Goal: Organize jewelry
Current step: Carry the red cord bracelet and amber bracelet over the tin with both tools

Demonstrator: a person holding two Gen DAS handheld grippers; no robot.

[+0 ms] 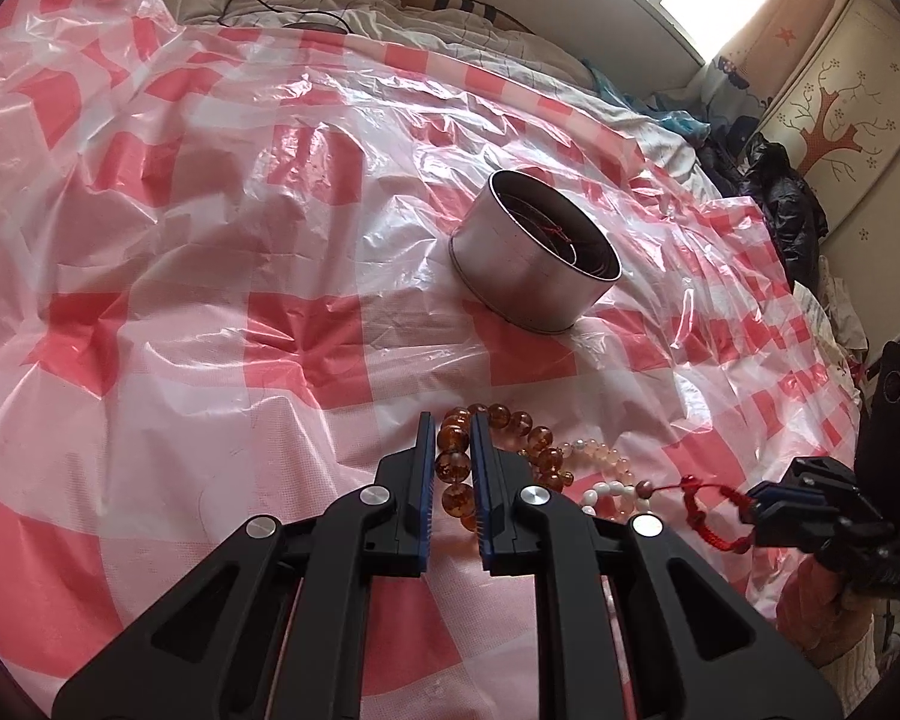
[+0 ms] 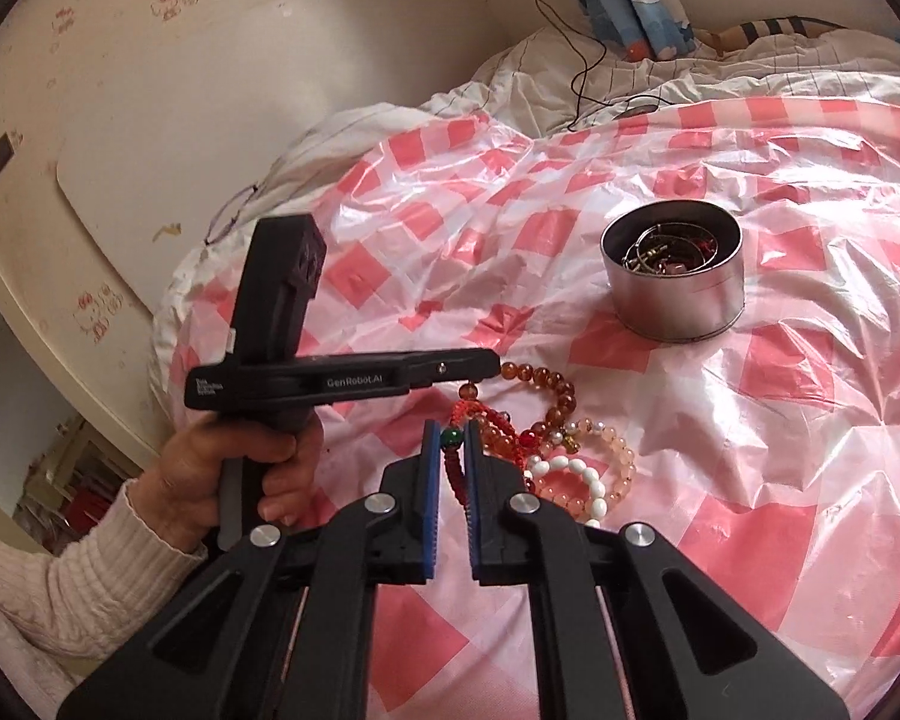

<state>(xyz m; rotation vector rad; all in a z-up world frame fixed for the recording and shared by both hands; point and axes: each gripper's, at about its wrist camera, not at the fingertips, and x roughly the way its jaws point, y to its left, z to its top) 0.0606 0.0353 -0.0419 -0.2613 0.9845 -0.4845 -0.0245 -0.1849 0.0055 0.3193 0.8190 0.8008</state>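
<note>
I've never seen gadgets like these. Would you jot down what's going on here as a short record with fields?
Setting: bed under a pink checked plastic sheet
Left gripper: shut on the amber bead bracelet
Right gripper: shut on the red cord bracelet
Loose pile: white bead bracelet and peach bead bracelet, beside the grippers
Container: round metal tin, open, already holding wire bangles
</note>
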